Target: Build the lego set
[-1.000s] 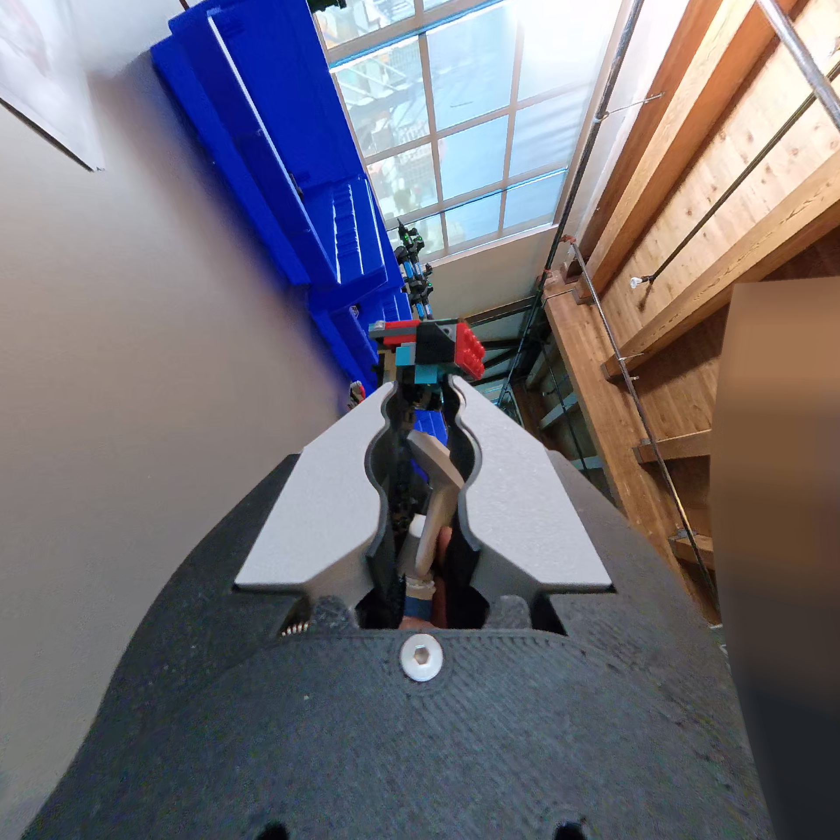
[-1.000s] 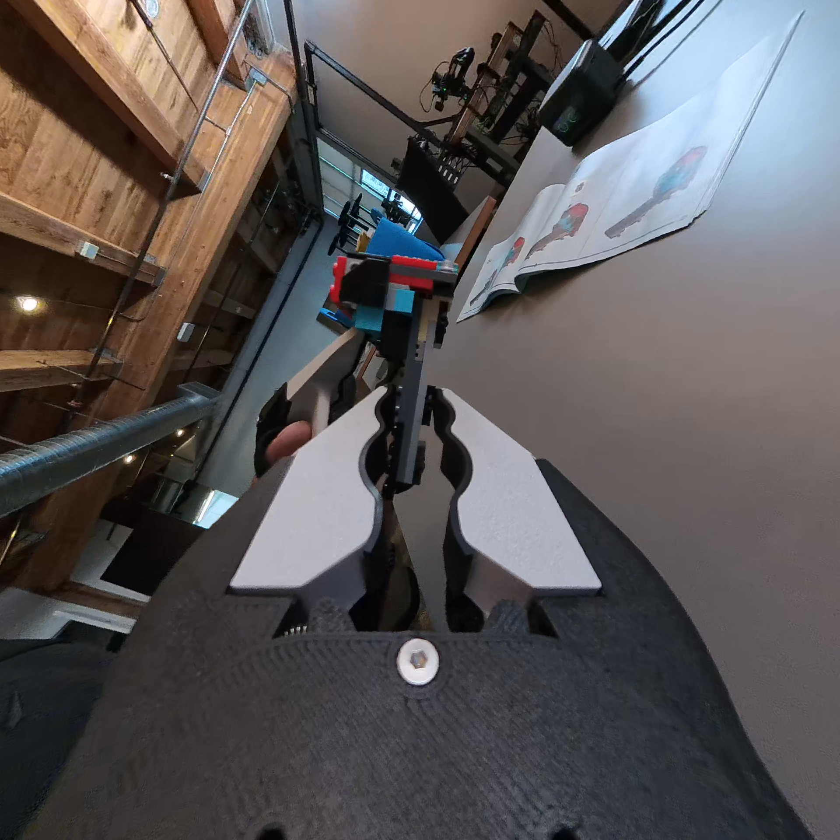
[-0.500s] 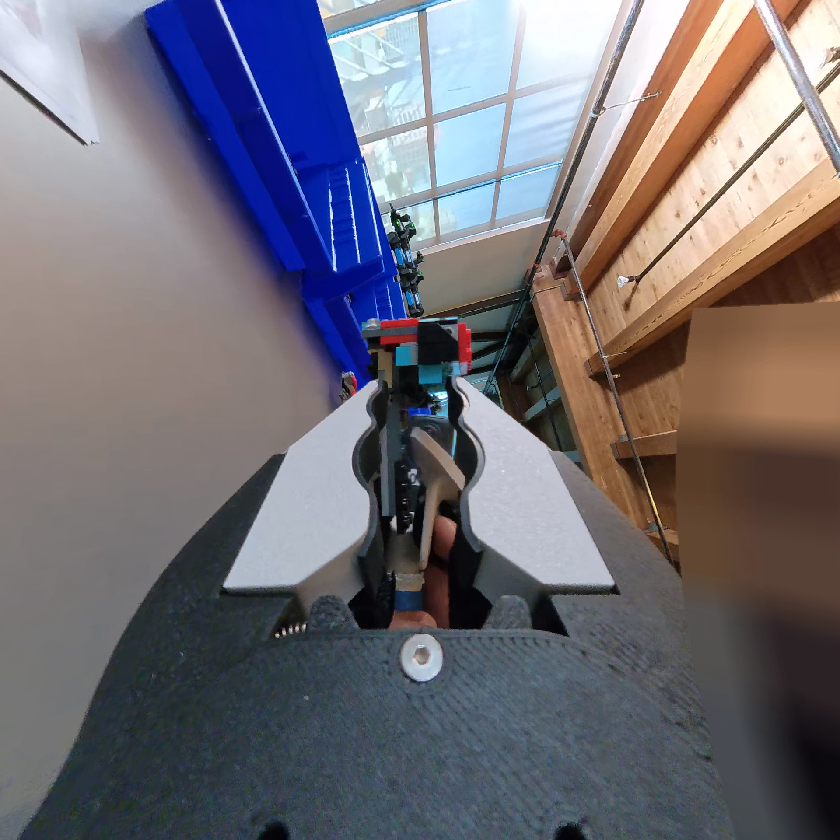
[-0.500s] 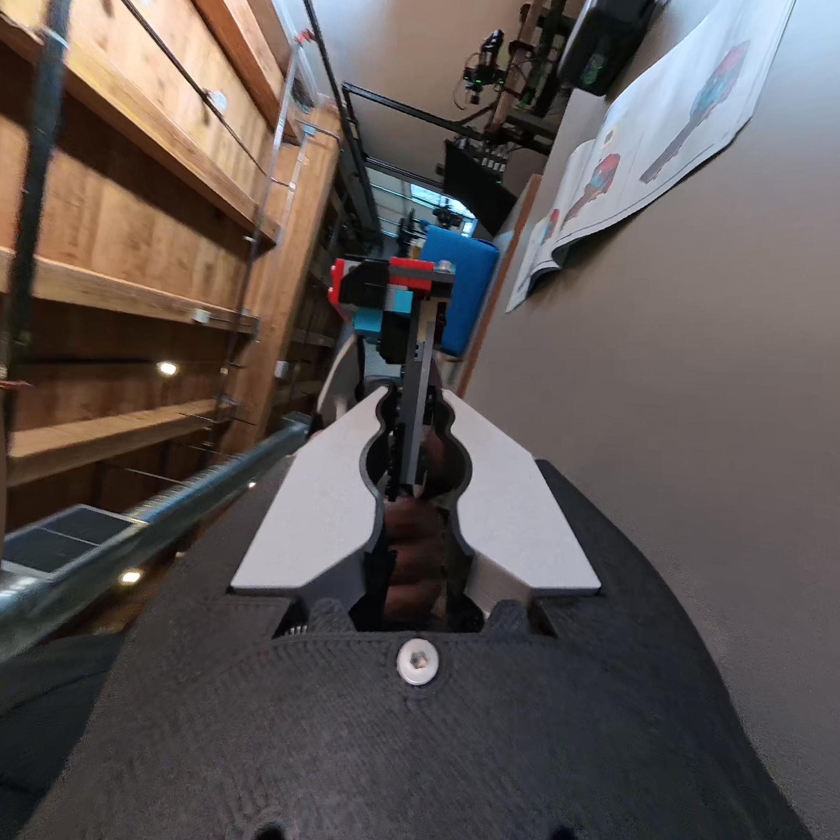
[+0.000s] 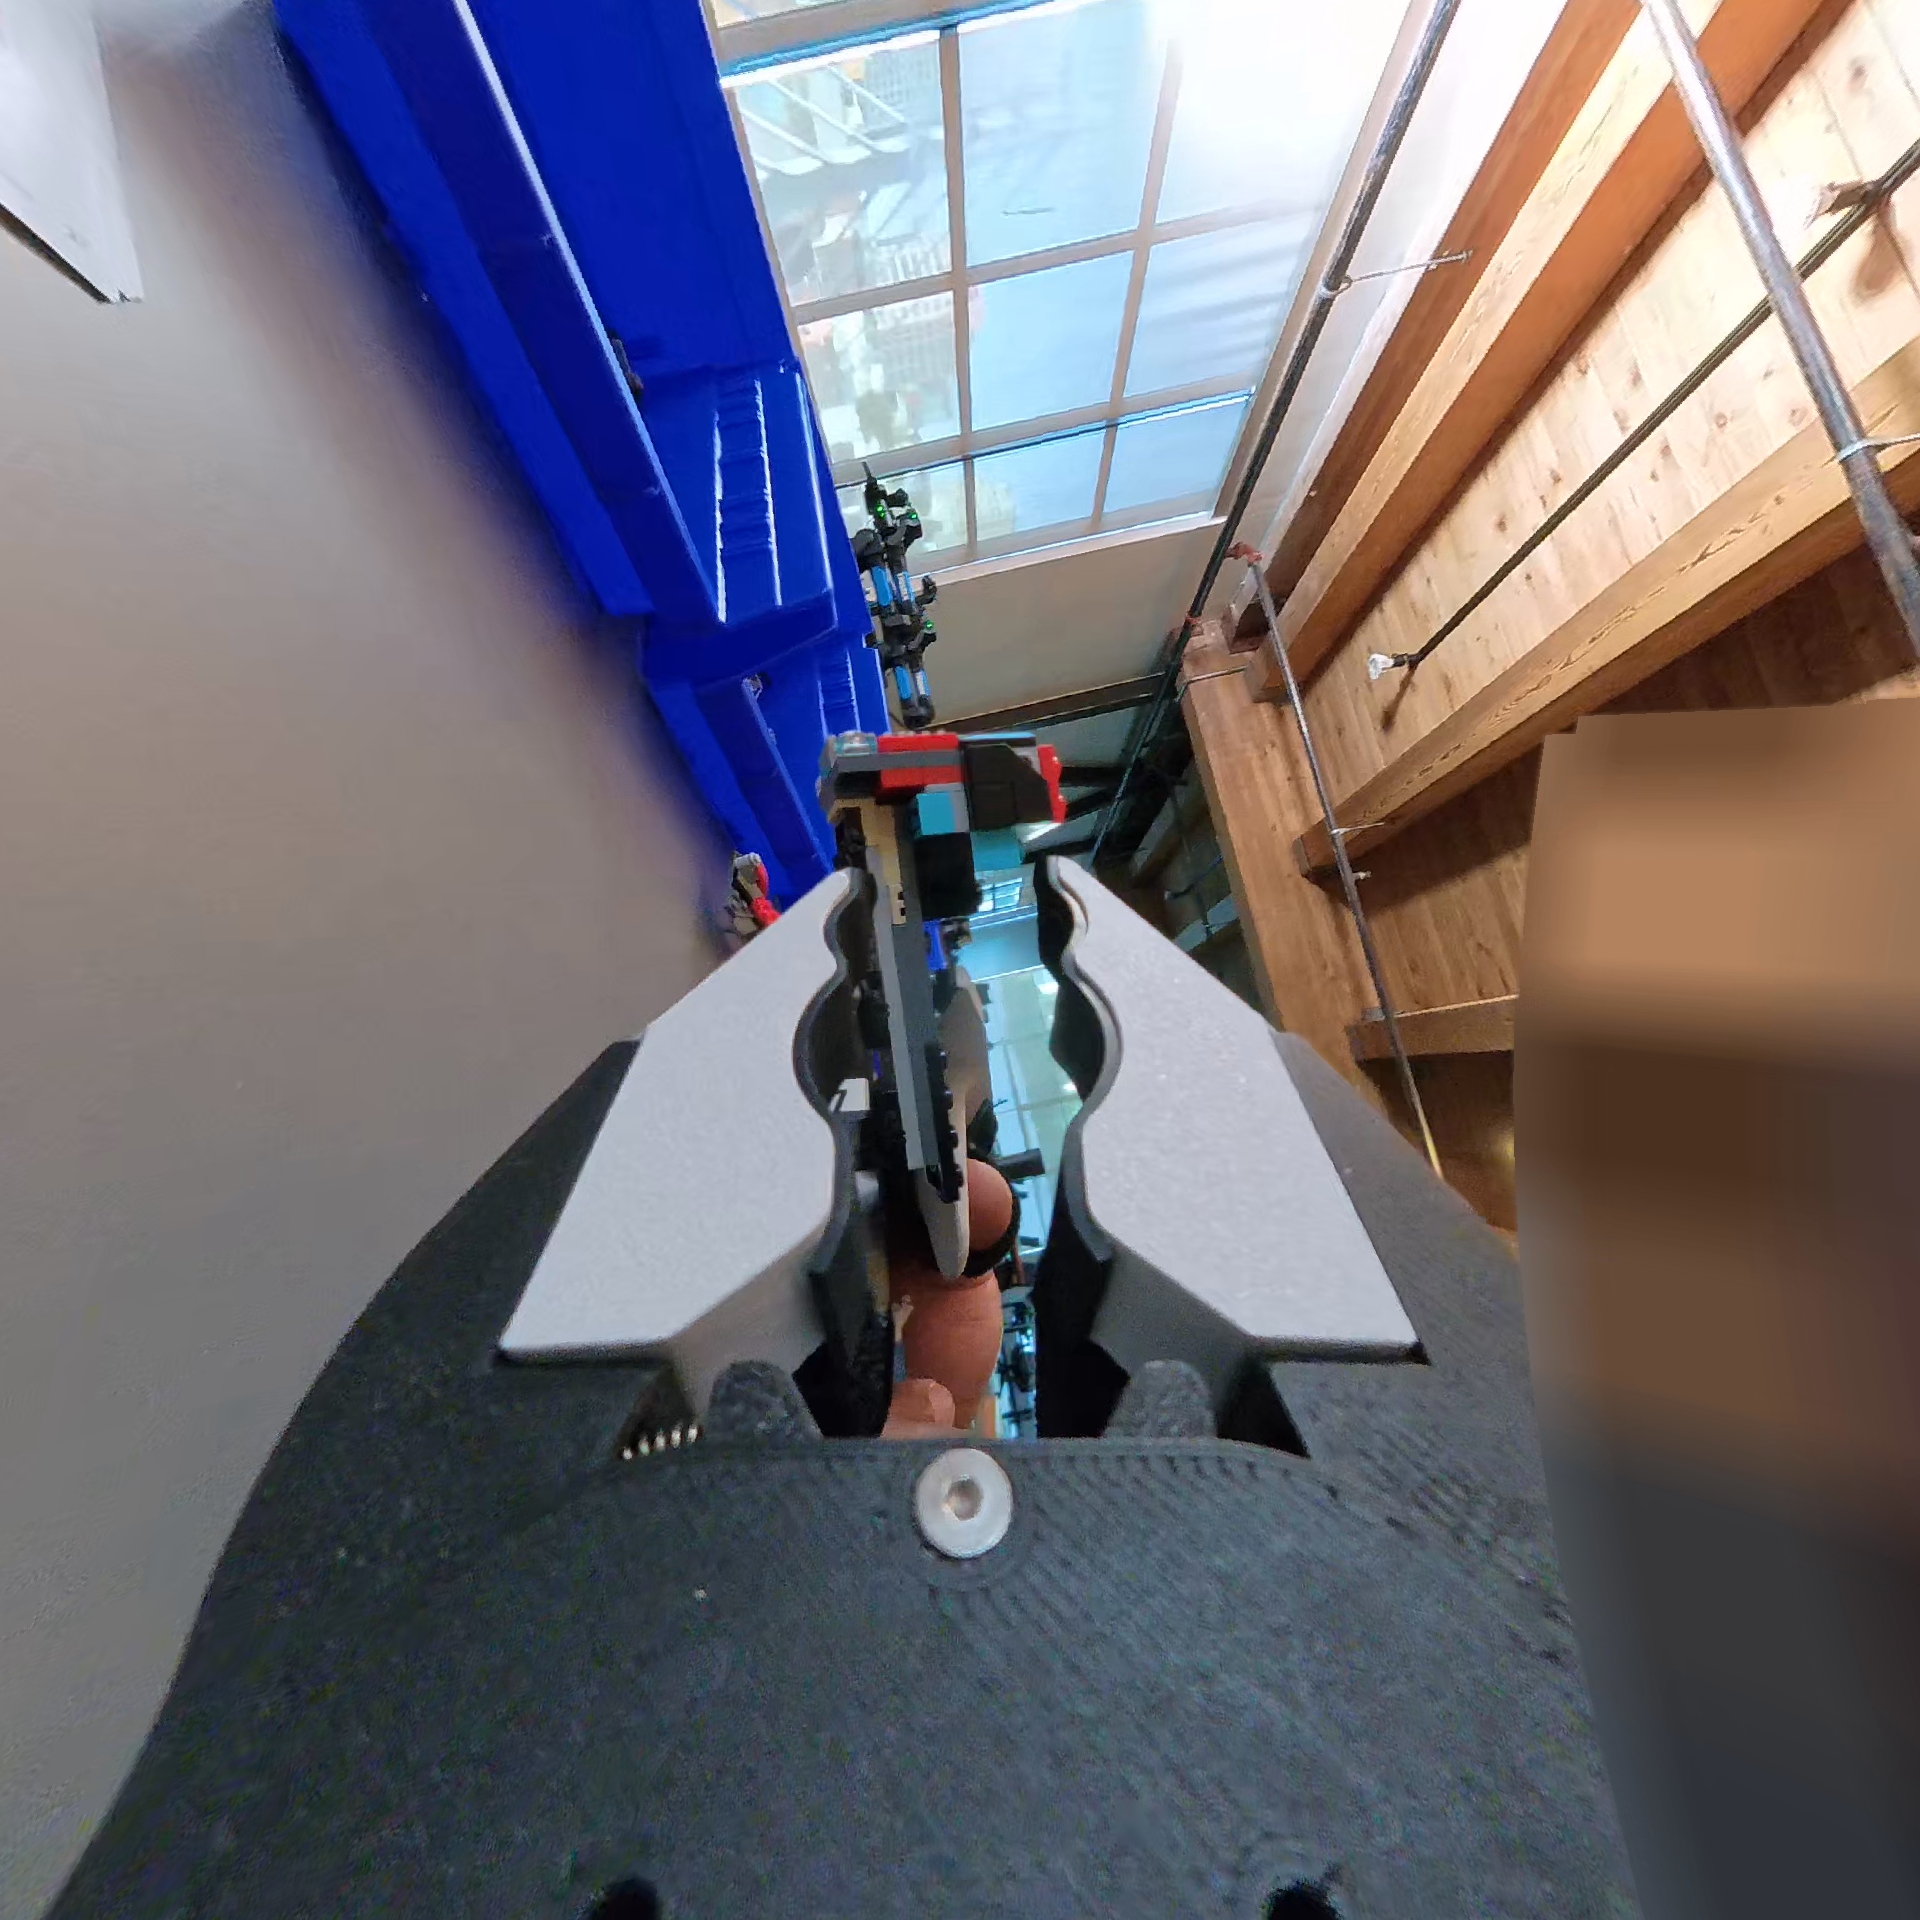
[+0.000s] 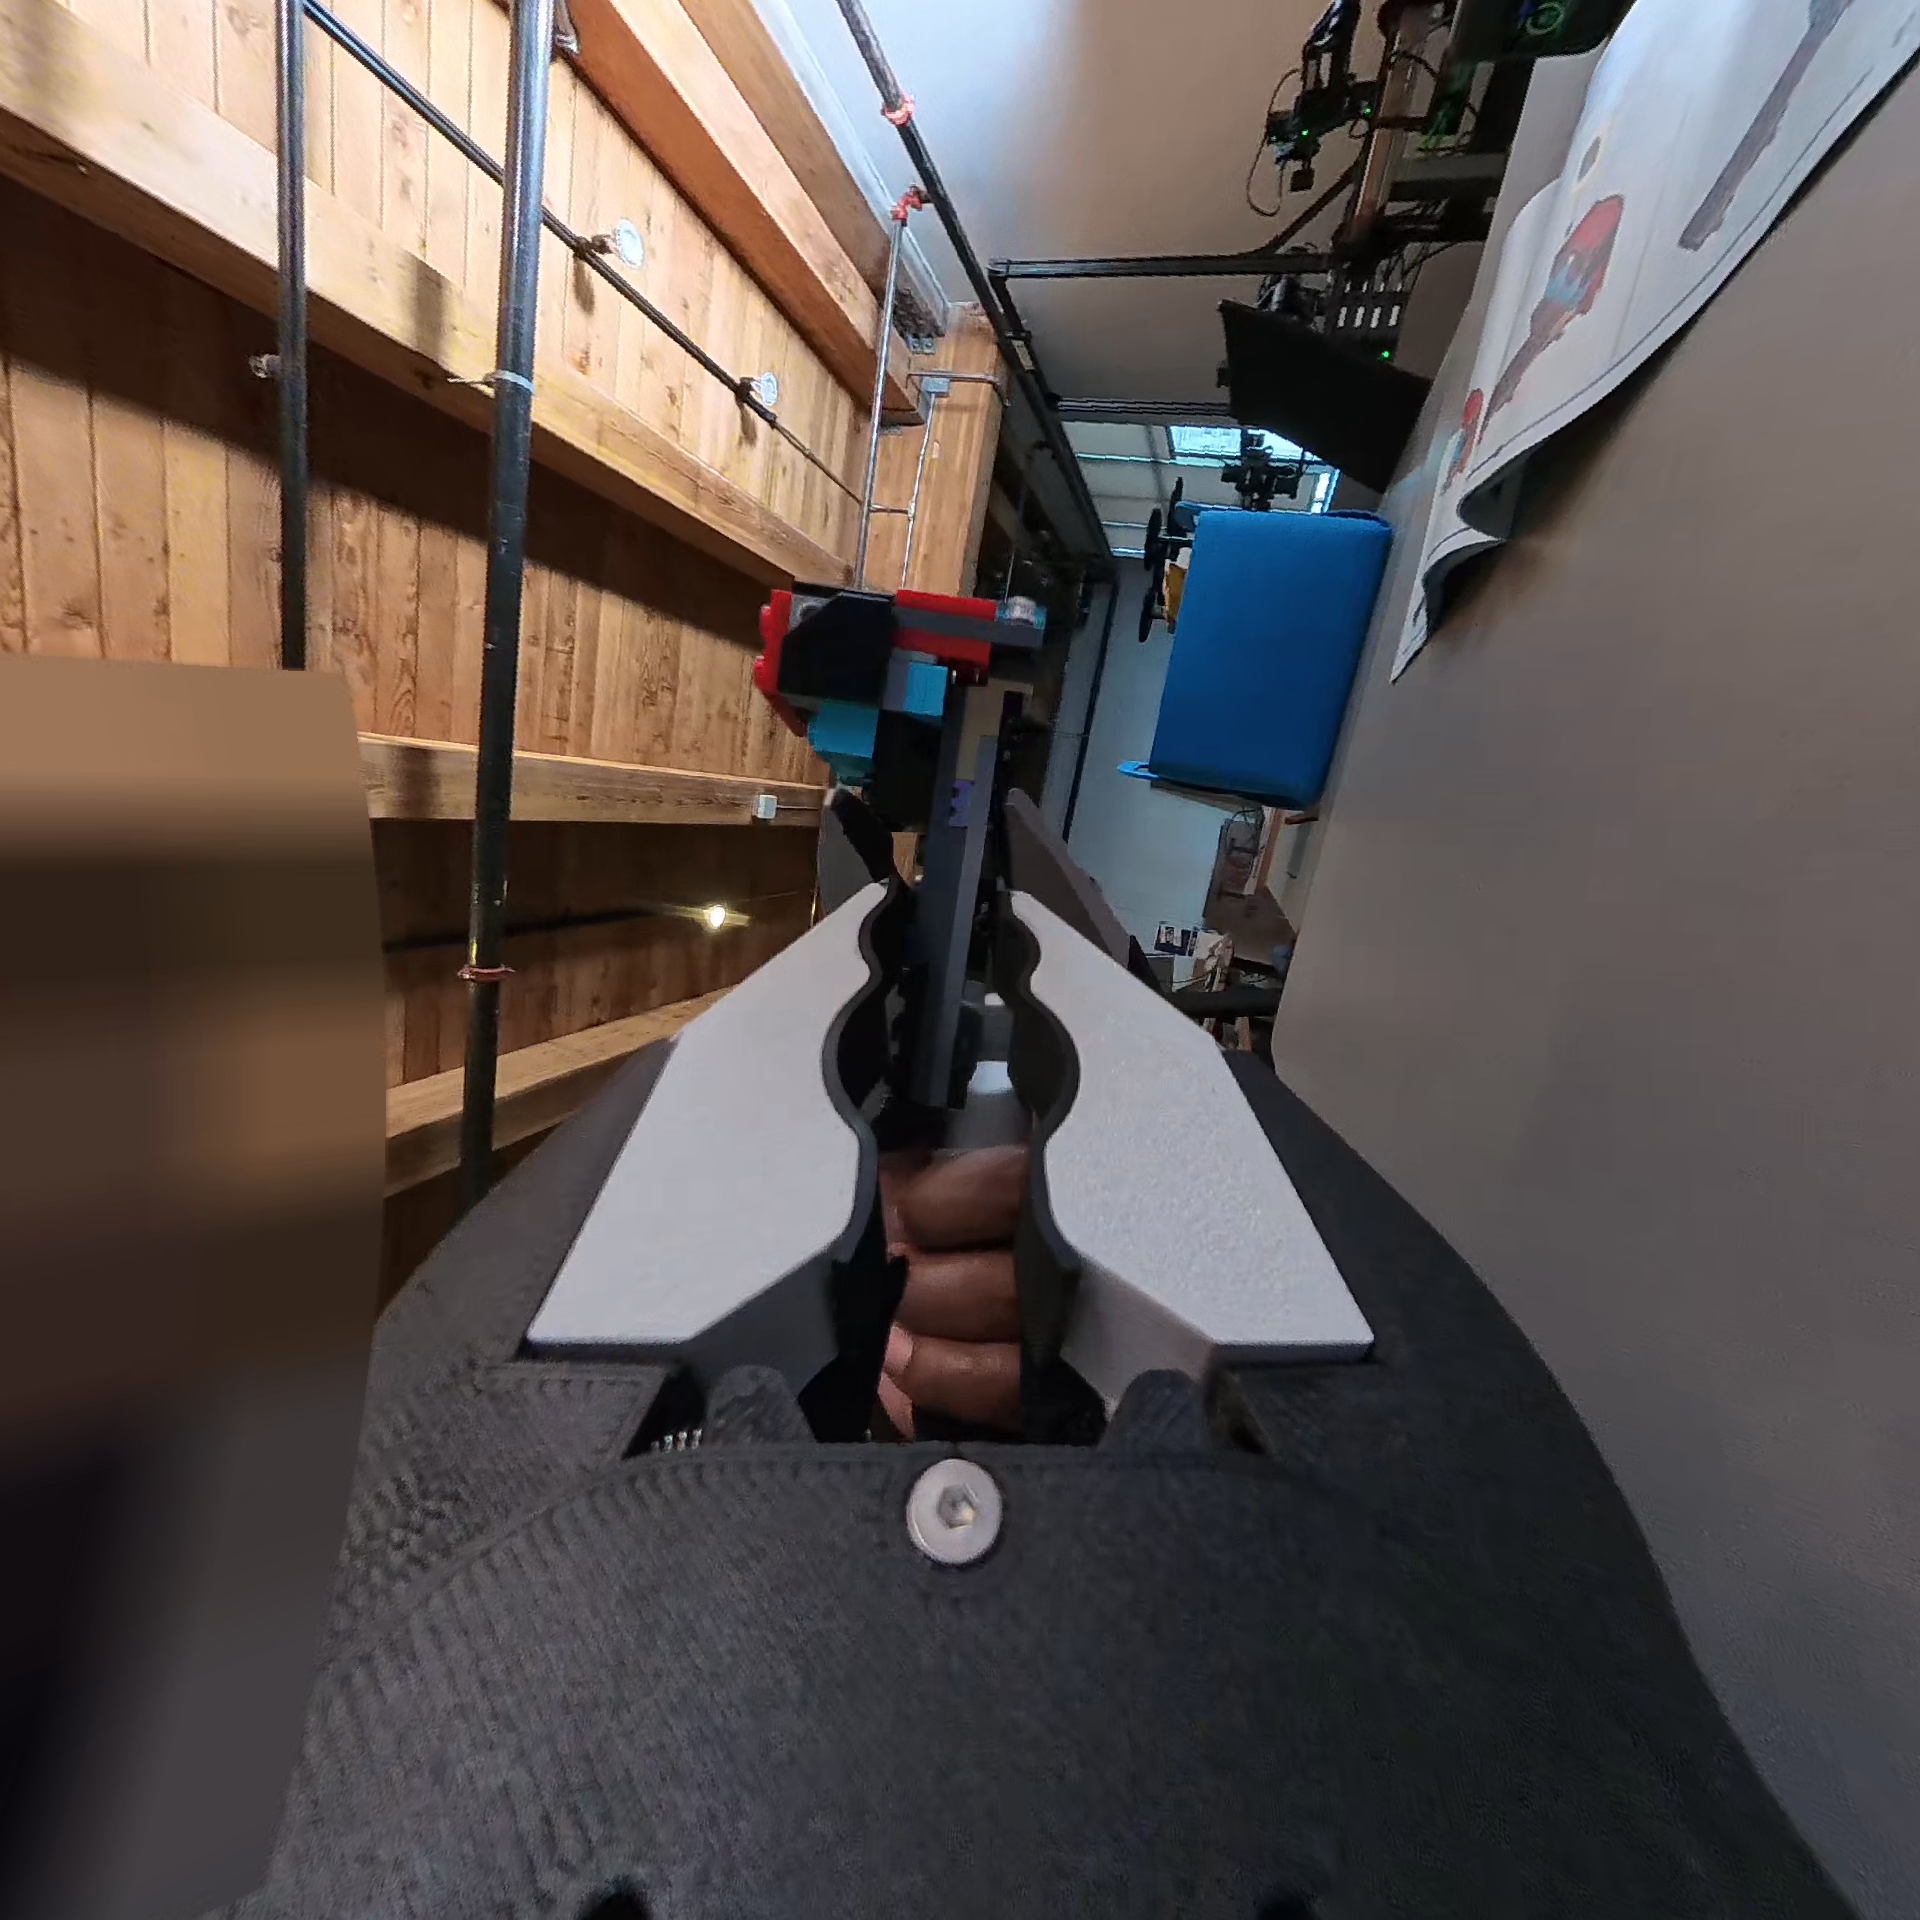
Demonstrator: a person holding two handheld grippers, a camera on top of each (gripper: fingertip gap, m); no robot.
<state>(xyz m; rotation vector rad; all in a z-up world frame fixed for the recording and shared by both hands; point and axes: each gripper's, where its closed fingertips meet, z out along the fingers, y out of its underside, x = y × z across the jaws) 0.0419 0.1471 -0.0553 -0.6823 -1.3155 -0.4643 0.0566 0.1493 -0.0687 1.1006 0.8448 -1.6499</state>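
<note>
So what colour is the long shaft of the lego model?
Dark grey; the lego model's shaft shows best in the right wrist view.

The left gripper [image 5: 951, 904] points toward the upper middle of its frame, jaws parted with a clear gap between the tips. The right gripper [image 6: 951, 899] points likewise, tips drawn closer together. Curled fingers [image 6: 961, 1288] show low between the right jaws.

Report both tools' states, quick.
Left tool: open, with the lego model standing between its fingers, not clamped.
Right tool: closed on the lego model's grey stem.
</note>
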